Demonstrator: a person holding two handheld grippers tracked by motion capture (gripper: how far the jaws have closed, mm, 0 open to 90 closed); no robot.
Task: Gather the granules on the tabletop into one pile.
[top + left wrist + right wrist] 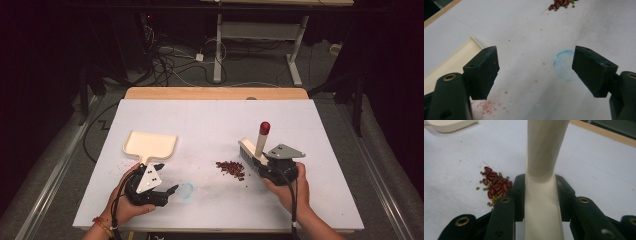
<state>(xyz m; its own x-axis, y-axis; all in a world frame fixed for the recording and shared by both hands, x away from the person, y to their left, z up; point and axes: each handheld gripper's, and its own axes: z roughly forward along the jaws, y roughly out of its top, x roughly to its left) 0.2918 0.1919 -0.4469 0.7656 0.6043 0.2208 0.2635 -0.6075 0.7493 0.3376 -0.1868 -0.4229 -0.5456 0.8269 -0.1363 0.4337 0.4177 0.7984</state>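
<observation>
right tool (541, 202) around brush (544, 157), beans (495, 186) beside

In the right gripper view the brush (544, 170) handle runs off the top edge with its bristles out of sight, the dustpan (450, 124) is cropped at the top left corner, and the tiny greenish grains among the beans (495, 186) cannot be identified.

Black grippers (150, 187) with brass-ringed screw holes, grey plates.

No legible text or labels.
</observation>
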